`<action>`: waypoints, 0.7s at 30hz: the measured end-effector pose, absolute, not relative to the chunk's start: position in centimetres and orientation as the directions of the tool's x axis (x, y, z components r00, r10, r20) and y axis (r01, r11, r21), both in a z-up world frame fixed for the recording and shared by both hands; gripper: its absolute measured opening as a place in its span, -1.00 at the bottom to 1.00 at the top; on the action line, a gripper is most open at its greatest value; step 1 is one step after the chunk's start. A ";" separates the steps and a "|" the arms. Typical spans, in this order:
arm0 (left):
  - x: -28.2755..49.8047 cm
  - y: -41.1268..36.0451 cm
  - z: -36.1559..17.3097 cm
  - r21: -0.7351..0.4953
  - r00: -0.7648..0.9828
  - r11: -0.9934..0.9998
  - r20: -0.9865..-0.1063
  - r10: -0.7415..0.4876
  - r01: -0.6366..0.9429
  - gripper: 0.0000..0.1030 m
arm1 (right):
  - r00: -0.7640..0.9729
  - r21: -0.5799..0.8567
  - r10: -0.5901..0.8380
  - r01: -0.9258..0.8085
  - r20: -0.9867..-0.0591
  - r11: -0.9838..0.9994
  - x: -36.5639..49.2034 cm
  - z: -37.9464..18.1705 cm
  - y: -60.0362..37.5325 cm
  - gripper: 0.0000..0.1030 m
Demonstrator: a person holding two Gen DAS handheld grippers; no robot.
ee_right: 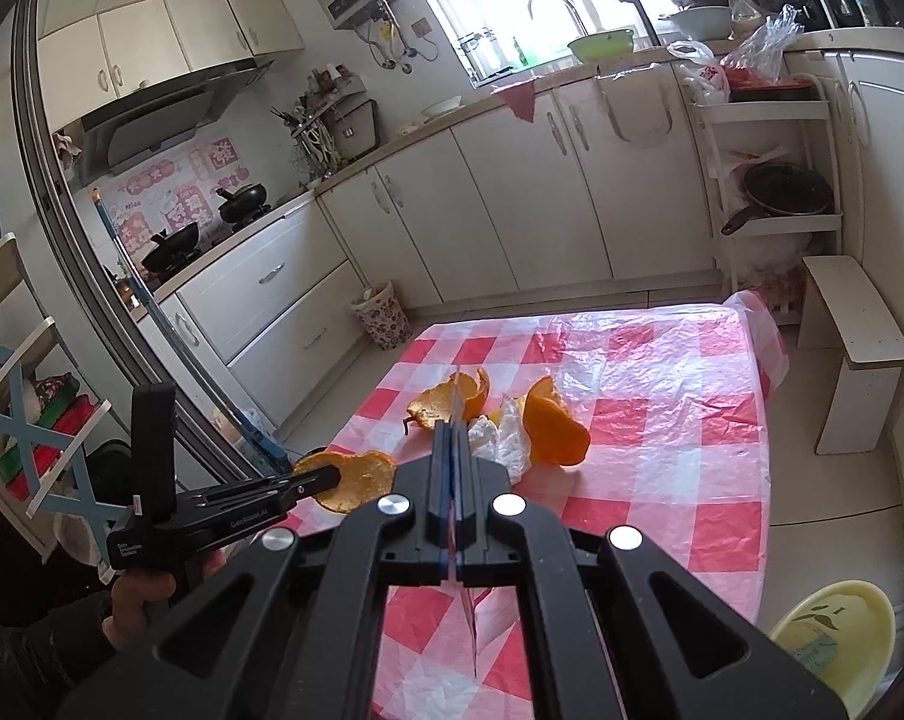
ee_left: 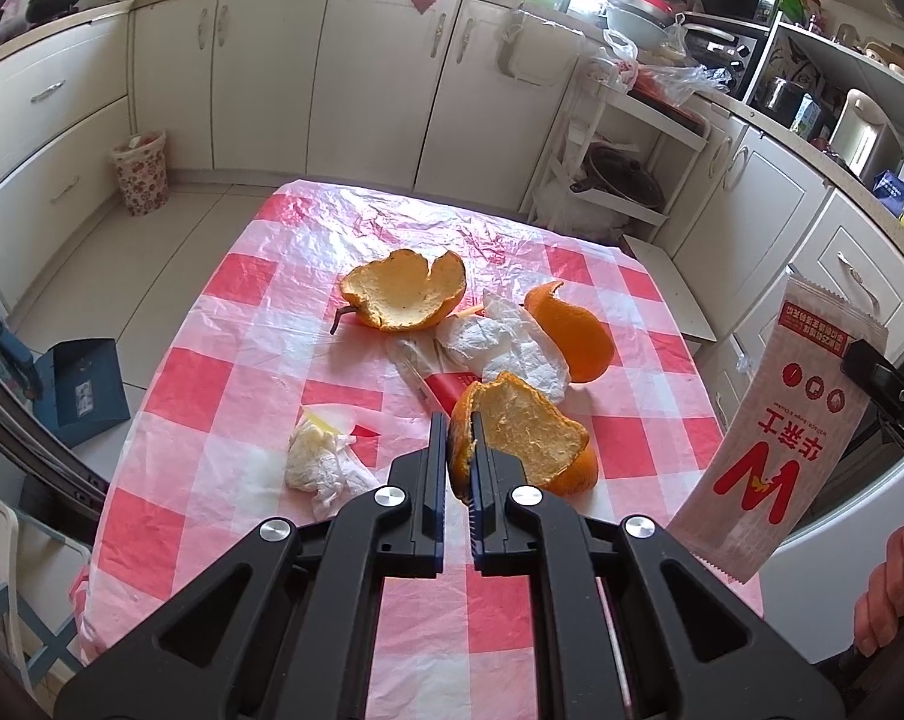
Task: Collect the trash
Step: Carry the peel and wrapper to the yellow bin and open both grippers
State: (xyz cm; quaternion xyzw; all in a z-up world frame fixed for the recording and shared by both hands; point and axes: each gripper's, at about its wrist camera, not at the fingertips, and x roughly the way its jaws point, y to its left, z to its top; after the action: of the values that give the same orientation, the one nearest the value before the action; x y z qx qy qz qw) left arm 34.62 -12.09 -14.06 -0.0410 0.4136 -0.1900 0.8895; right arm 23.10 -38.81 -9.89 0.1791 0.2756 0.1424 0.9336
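White kitchen cabinets (ee_left: 380,78) ring a worktop (ee_left: 260,360) covered in a red-and-white checked plastic sheet. Near the worktop's middle lie an orange peel cup (ee_left: 407,298), a crumpled white tissue (ee_left: 502,351) and a second orange peel (ee_left: 571,330) just beside it; a smaller tissue wad (ee_left: 320,462) sits towards the left edge. The left tool (ee_left: 457,462) is clamped on the rim of a third peel piece (ee_left: 523,438), nearer the front edge. The right tool (ee_right: 454,444) is pinched shut on a flat snack wrapper (ee_left: 769,432), held off the worktop's right edge. A patterned waste bin (ee_left: 141,171) stands on the floor by the cabinets
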 end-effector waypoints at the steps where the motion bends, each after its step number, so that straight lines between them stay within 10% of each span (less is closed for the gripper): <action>1: 34.5 -12.1 -14.0 -0.232 0.586 0.922 -0.717 -0.377 0.308 -0.89 | 0.812 0.414 0.358 -0.160 -0.461 0.896 23.0 -9.8 -39.2 -0.97; 21: 33.1 -17.3 -14.7 -0.189 0.561 0.896 -0.723 -0.404 0.402 -0.89 | 0.755 0.253 -0.165 0.405 -0.635 0.879 17.1 -15.4 -55.4 -0.97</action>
State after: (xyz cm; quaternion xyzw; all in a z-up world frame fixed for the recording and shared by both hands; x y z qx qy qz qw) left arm 33.08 -17.29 -14.73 -0.0015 0.4094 -0.2282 0.8833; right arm 17.12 -55.38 -15.36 0.1912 0.3137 -0.1555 0.9170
